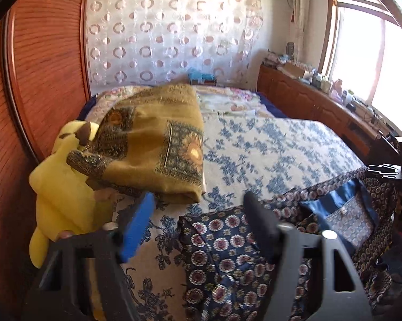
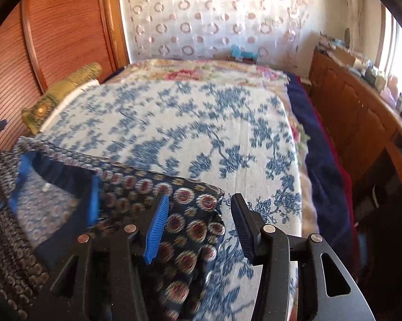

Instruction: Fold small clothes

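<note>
Both grippers sat at the near edge of the bed [image 2: 174, 112], spread with a blue-floral white cover. Left gripper [image 1: 199, 208]: fingers wide apart, gripping nothing, hovering over the left edge of the navy medallion-print garment [image 1: 227, 254]. That garment lay at 5 o'clock in the left wrist view, its blue-lined part with a pale printed panel [image 1: 348, 222] at 4 o'clock. Right gripper [image 2: 199, 214]: fingers also spread, empty, straddling the garment's right corner [image 2: 195, 227] at 6 o'clock in its own view. A folded mustard patterned cloth [image 1: 158, 139] sat at 10 o'clock, touching a yellow plush toy [image 1: 61, 182] at 9. Wooden cabinet [image 1: 321, 107] at 2 o'clock, window [image 1: 367, 58] above it.
</note>
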Action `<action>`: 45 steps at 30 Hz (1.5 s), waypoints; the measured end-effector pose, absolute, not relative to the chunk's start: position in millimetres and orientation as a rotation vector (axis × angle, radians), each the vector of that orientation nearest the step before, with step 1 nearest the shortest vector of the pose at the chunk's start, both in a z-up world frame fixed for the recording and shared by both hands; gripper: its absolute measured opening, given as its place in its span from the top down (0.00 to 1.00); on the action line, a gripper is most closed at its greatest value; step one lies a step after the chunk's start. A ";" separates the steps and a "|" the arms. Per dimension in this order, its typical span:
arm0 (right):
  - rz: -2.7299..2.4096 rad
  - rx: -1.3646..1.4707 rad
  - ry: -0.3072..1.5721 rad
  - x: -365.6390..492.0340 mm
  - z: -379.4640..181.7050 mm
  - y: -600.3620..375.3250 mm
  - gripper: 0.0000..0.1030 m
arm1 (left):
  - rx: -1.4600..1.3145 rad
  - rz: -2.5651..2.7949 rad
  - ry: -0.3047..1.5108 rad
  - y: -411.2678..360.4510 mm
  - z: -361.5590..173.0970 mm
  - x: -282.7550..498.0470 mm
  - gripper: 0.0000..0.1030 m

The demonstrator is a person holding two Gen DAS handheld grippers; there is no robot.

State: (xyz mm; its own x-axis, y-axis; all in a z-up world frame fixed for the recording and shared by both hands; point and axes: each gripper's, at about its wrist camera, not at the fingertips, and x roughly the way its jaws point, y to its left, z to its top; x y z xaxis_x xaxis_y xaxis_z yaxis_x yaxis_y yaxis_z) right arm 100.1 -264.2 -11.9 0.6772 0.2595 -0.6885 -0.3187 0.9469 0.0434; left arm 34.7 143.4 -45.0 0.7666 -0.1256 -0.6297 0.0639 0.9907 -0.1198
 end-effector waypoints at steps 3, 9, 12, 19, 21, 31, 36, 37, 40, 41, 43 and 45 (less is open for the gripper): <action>0.332 -0.063 0.783 109.7 -19.6 -263.8 0.51 | -0.097 -0.122 0.760 147.3 -60.5 48.6 0.46; 0.340 -0.056 0.792 113.1 -25.4 -257.6 0.51 | -0.133 -0.140 0.876 150.6 -89.5 59.2 0.46; 0.331 -0.070 0.790 114.8 -28.7 -257.7 0.47 | -0.137 -0.143 0.904 150.0 -98.1 58.6 0.46; 0.314 -0.069 0.788 113.1 -32.3 -259.3 0.40 | -0.140 -0.175 0.923 149.4 -105.8 56.2 0.53; 0.321 -0.079 0.787 112.7 -33.1 -258.1 0.40 | -0.141 -0.191 0.923 146.6 -105.2 55.5 0.57; 0.340 -0.104 0.793 116.3 -34.6 -255.4 0.40 | -0.130 -0.189 0.926 138.8 -103.8 60.3 0.57; 0.339 -0.114 0.796 117.5 -35.4 -250.2 0.40 | -0.126 -0.195 0.921 137.9 -103.1 63.6 0.62; 0.341 -0.117 0.796 117.2 -35.6 -248.9 0.40 | -0.125 -0.196 0.920 137.6 -102.8 63.7 0.62; 0.352 -0.129 0.794 116.3 -35.8 -245.5 0.45 | -0.120 -0.198 0.918 135.8 -101.9 64.6 0.66; 0.353 -0.132 0.794 116.0 -35.5 -244.5 0.46 | -0.119 -0.200 0.918 134.8 -101.8 65.0 0.69; 0.359 -0.134 0.794 115.9 -35.6 -243.8 0.50 | -0.120 -0.208 0.918 133.0 -101.7 65.4 0.78; 0.375 -0.132 0.791 114.4 -35.2 -243.4 0.64 | -0.115 -0.212 0.914 131.4 -101.2 65.0 0.92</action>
State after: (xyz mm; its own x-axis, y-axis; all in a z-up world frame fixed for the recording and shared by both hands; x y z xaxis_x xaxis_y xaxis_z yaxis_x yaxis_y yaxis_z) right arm 114.4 -243.4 -35.2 0.6408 0.2790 -0.7152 -0.3770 0.9259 0.0233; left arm 65.0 131.4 -101.2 0.5915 -0.2303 -0.7727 0.1331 0.9731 -0.1882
